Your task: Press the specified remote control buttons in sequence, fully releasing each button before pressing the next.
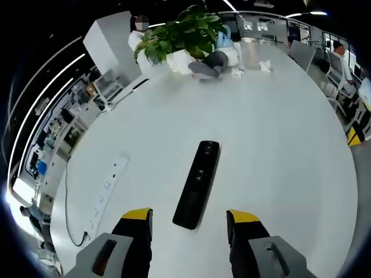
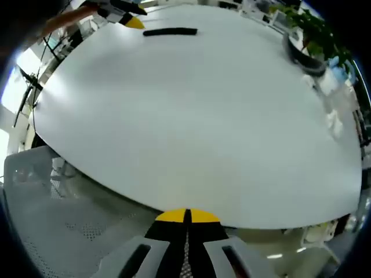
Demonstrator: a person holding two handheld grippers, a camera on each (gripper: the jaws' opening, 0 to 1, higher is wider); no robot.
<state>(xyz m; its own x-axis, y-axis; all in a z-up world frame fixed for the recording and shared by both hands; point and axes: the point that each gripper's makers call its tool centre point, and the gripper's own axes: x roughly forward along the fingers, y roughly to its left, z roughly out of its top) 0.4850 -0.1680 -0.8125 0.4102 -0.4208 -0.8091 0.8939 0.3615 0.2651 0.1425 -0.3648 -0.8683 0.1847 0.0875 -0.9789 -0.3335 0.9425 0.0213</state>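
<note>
You held the left gripper (image 1: 189,219) low over the white worktop (image 1: 278,156), its yellow-tipped jaws spread wide and empty, straddling the near end of the black remote control (image 1: 197,184). The remote lay flat, lengthwise away from you; no writing on it could be read. A white power strip (image 1: 108,188) lay to the left of the remote. Your right gripper (image 2: 186,216) hung off the worktop's edge, well apart from the remote (image 2: 170,32), jaws pressed together on nothing.
</note>
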